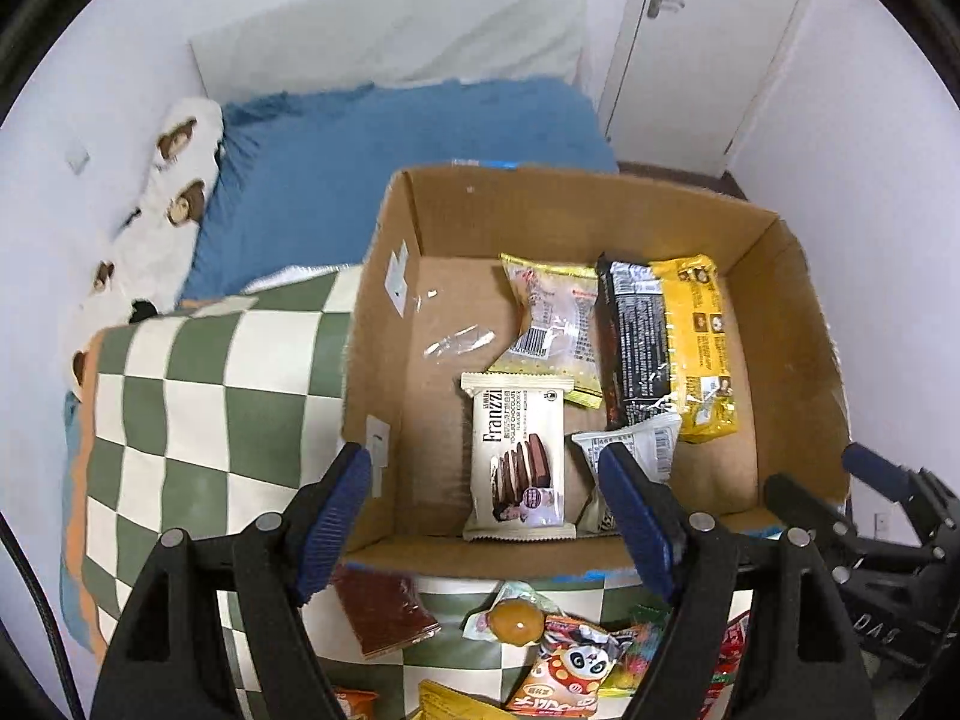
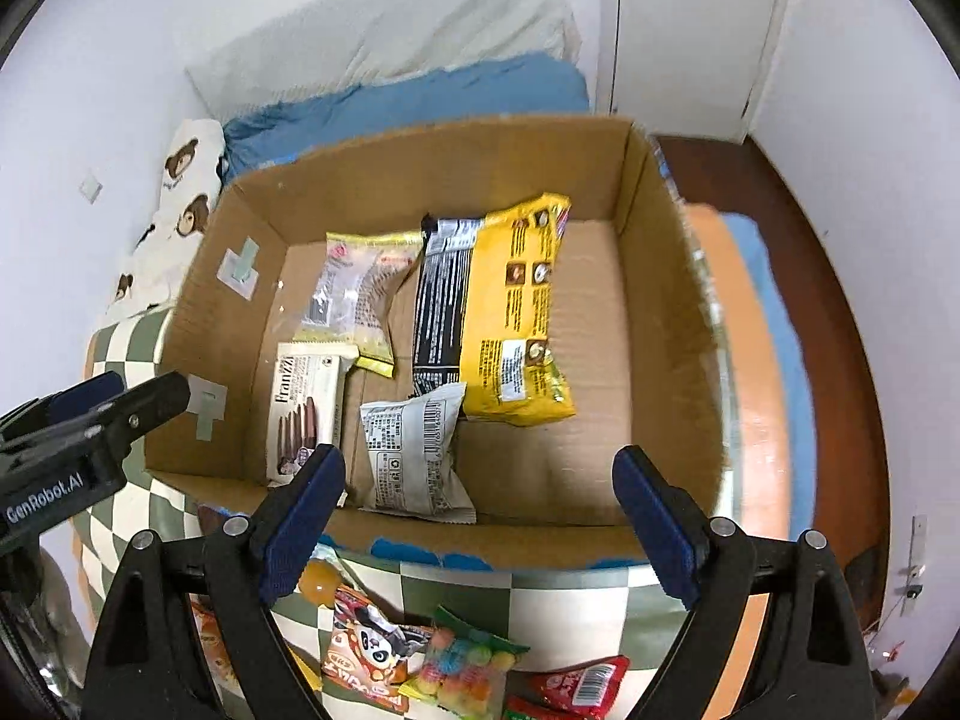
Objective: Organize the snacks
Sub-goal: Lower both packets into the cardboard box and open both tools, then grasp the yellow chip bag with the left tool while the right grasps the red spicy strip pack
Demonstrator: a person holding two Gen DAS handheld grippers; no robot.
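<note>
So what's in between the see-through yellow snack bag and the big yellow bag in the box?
A black snack packet lies between the clear yellow-edged bag and the big yellow bag, its right edge tucked under the yellow one. The right wrist view shows it best.

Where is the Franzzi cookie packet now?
The Franzzi cookie packet lies inside the cardboard box, near its front wall, left of the white barcode packet, in both views.

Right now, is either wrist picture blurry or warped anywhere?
Left wrist view: fisheye bends the cardboard box edges, corners vignette black; Franzzi packet reads sharp. Right wrist view: same bending, with smear along the box's right wall and the orange bedding beyond it.
</note>
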